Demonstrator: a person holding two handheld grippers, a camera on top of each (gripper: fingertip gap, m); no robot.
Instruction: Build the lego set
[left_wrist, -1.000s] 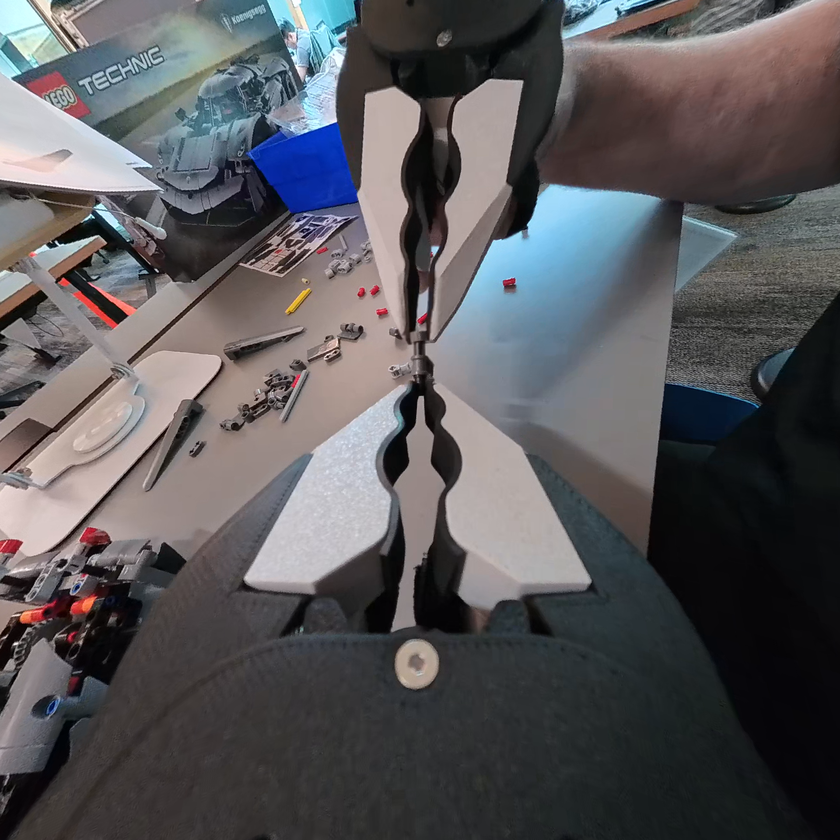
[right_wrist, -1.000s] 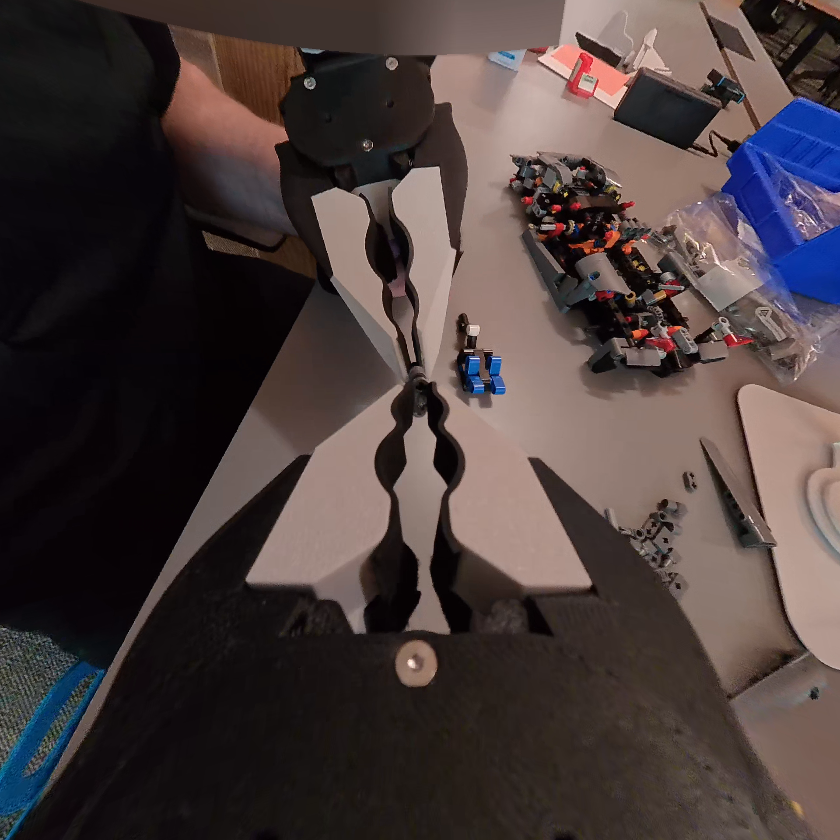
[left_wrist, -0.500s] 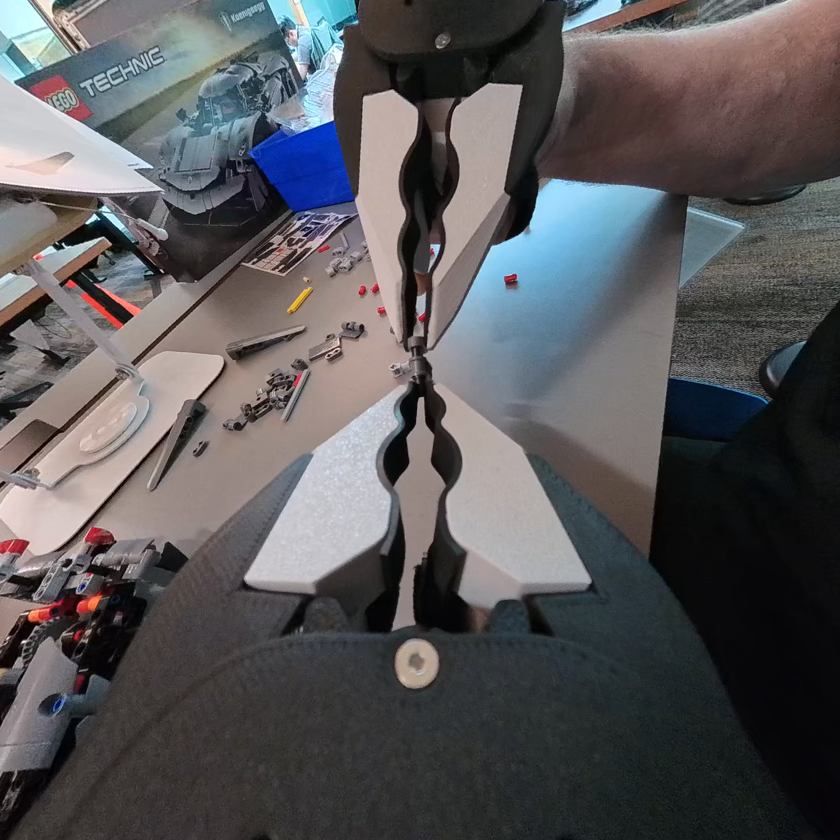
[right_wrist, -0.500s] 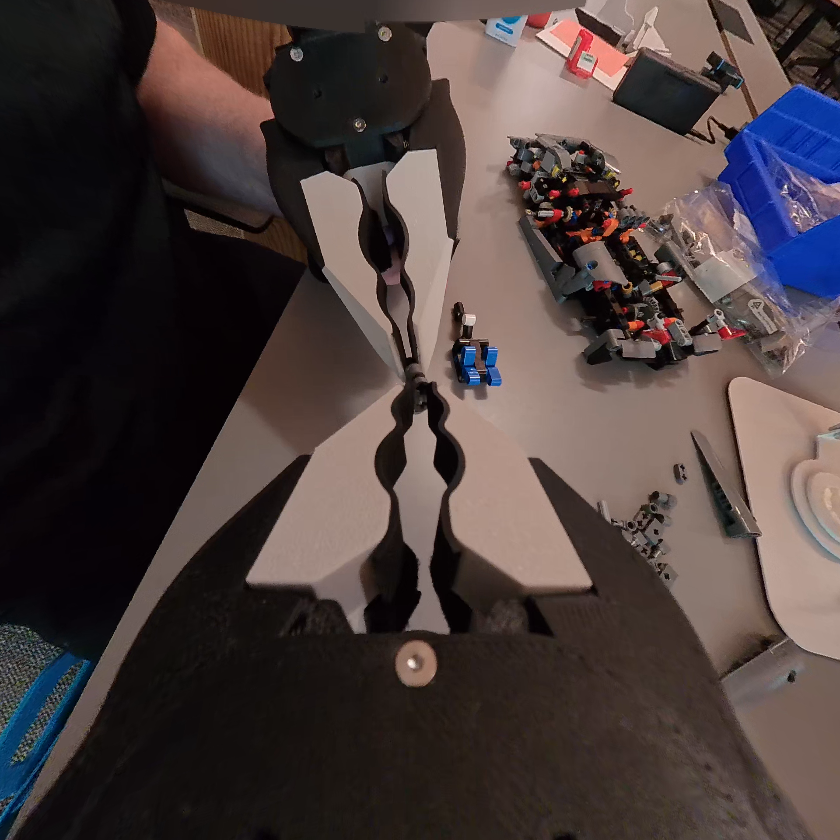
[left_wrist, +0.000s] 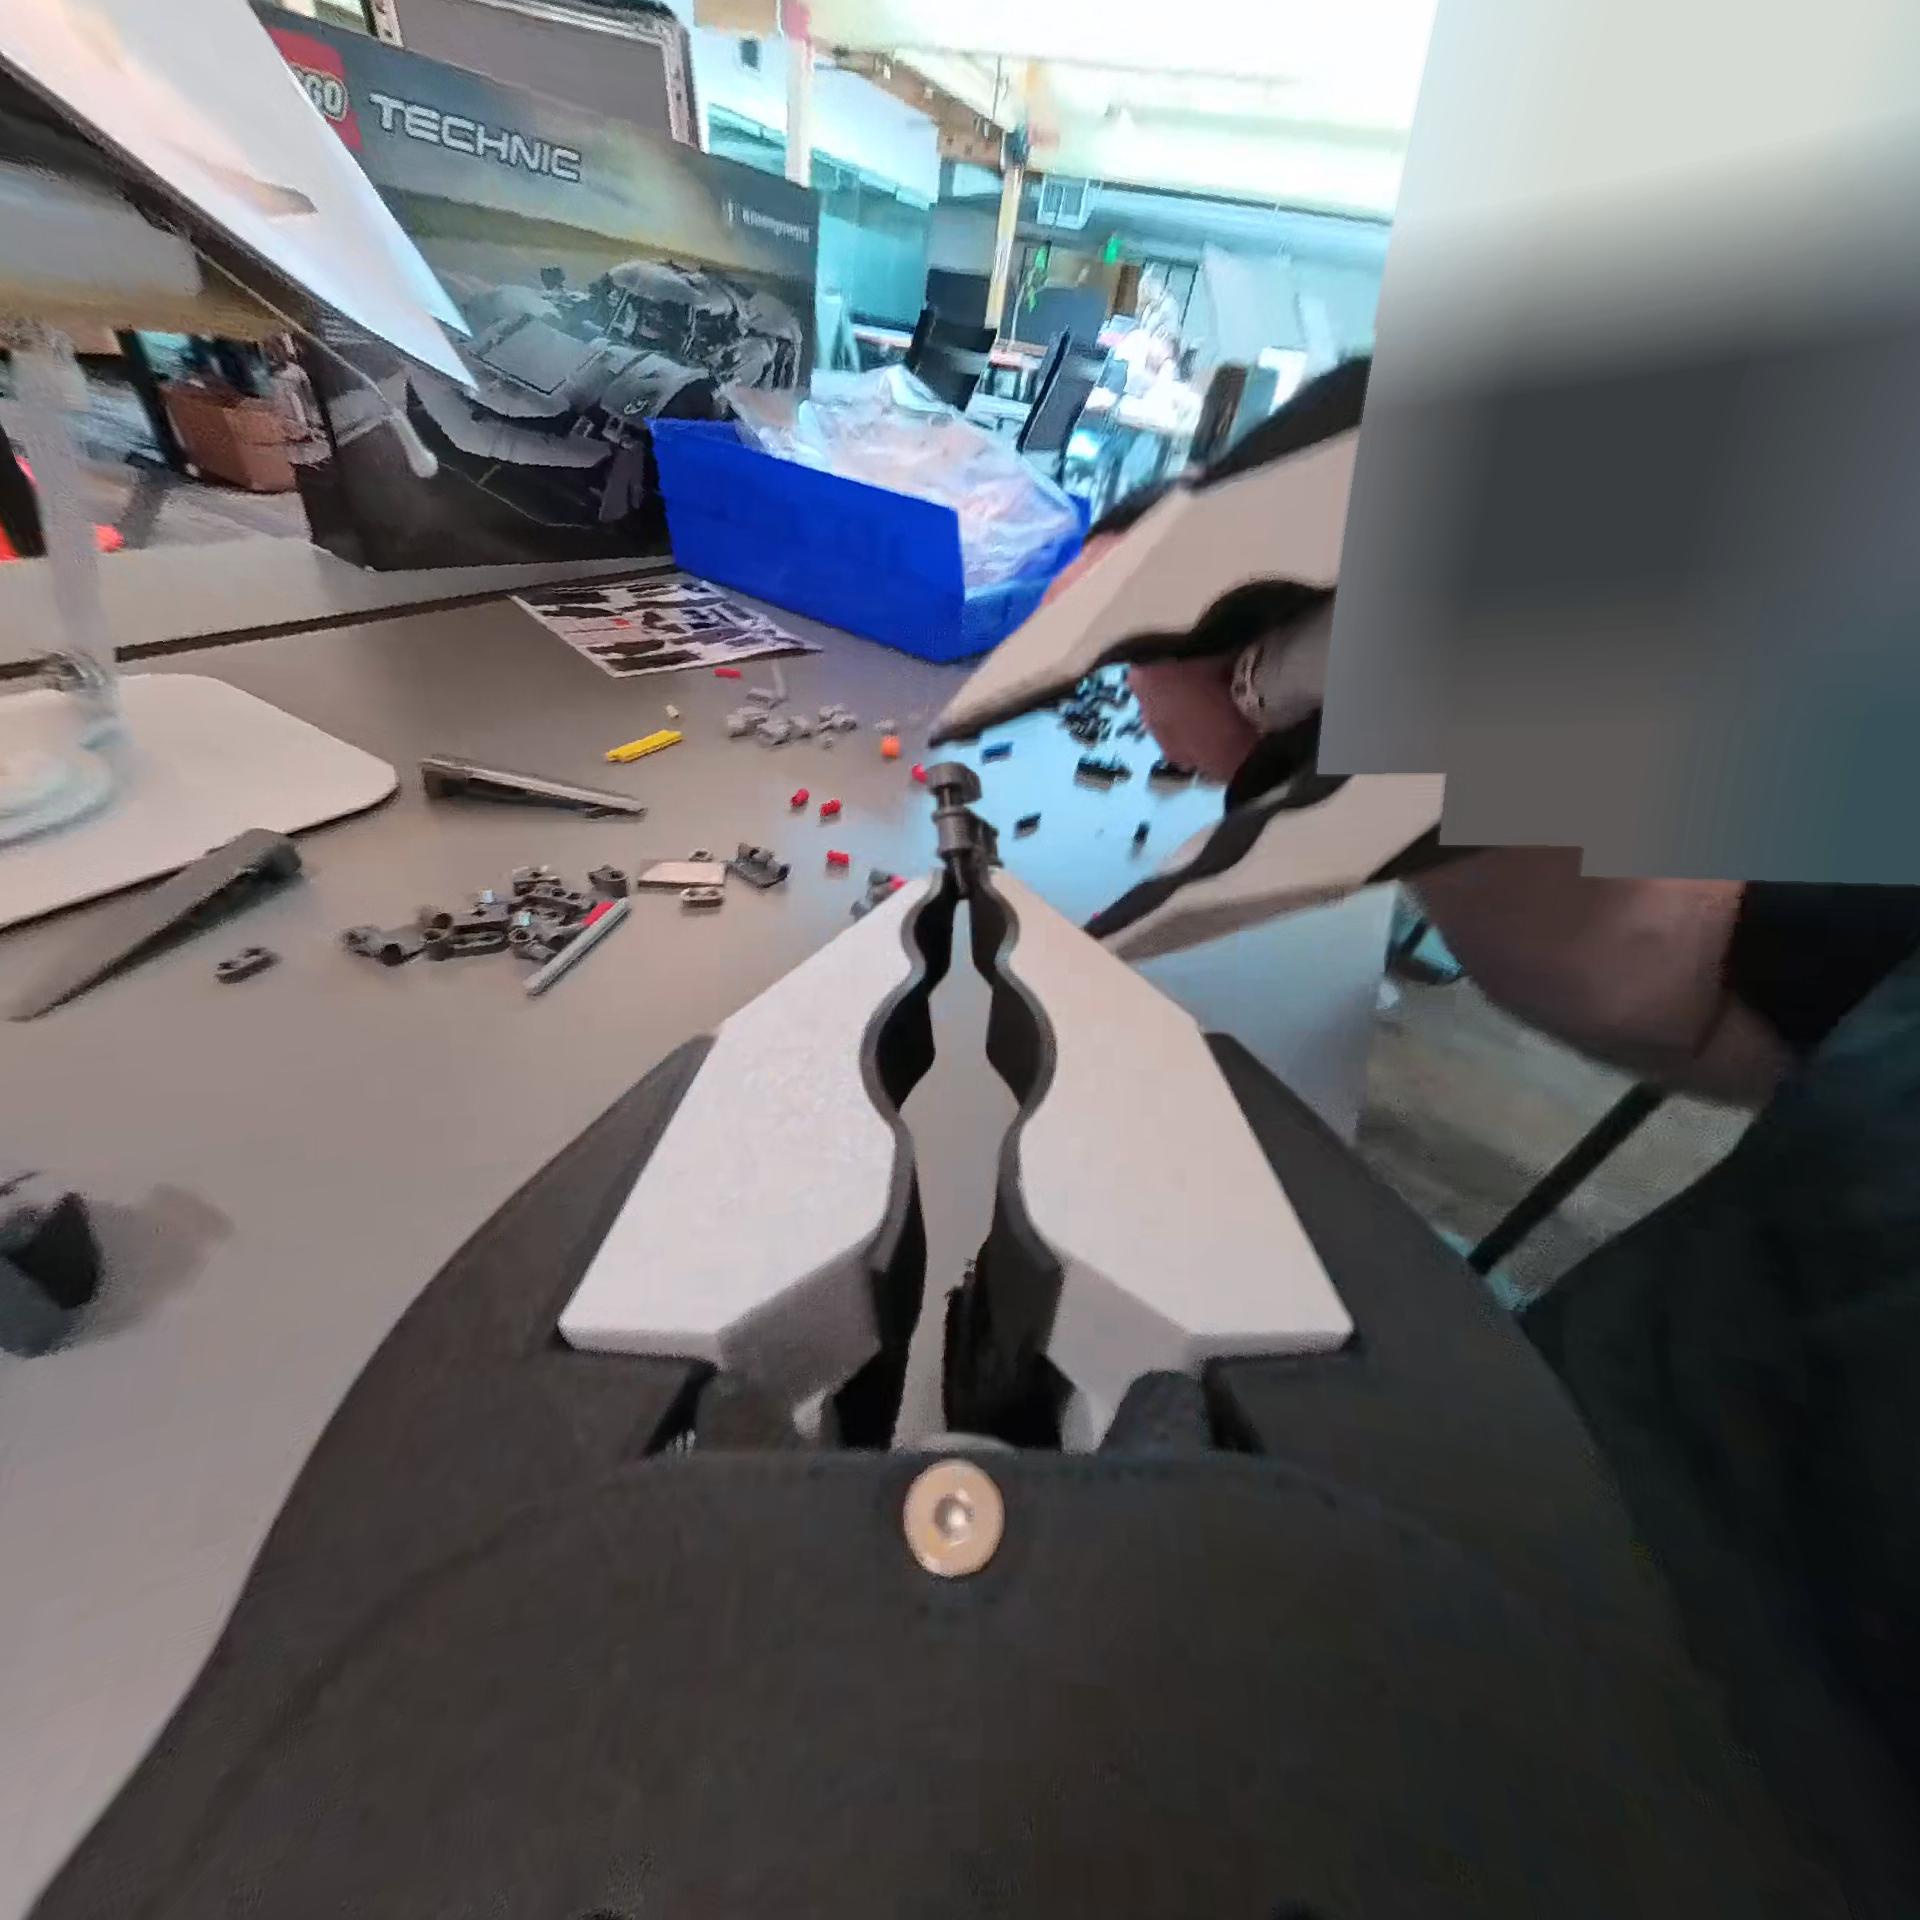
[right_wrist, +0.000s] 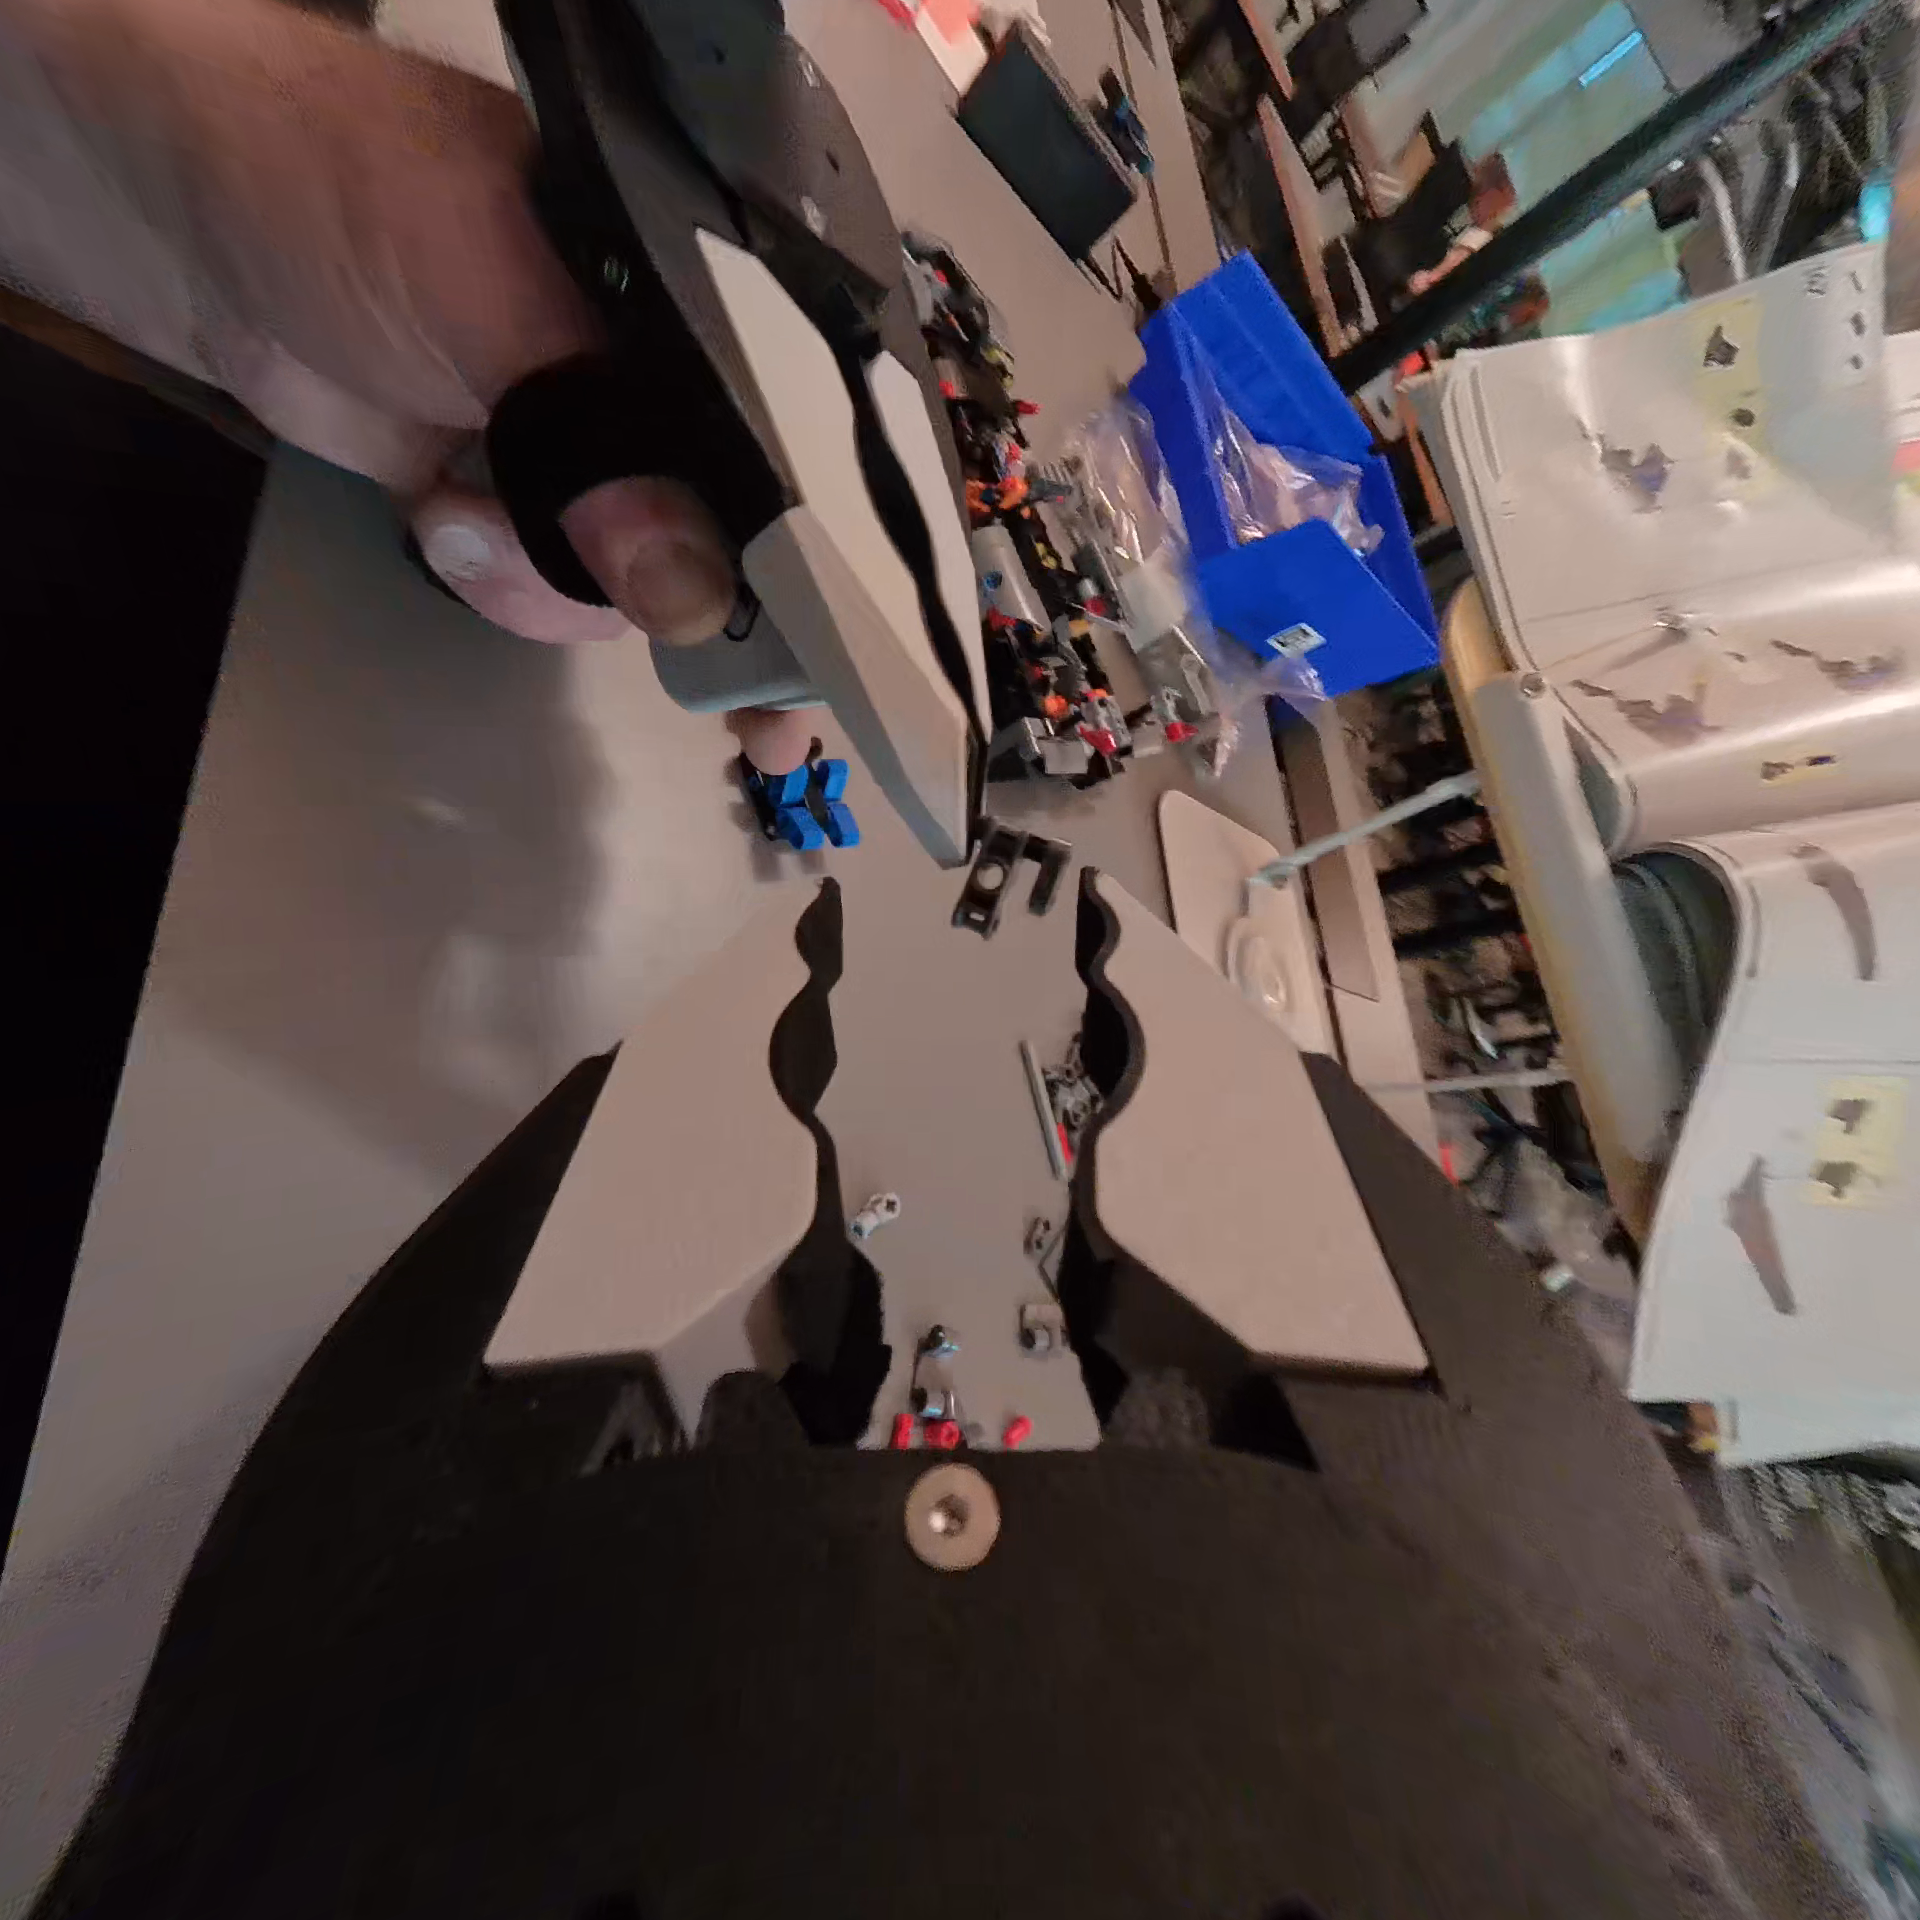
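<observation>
My left gripper is shut on a small black Lego connector piece that sticks out past its tips, above the grey table. My right gripper shows at the right of that view, open, its tips on either side of the piece without touching it. In the right wrist view my right gripper is open and empty. The left gripper comes in from the upper left there, holding the black piece just beyond my right fingertips.
Loose grey pieces, red pins and a yellow piece lie on the table. A blue bin, the set's box and a sticker sheet stand behind. The part-built model and a small blue assembly lie farther off.
My right gripper has opened, let go of the black piece and swung off to the side. My left gripper has kept the piece and tilted up to a flatter angle.
</observation>
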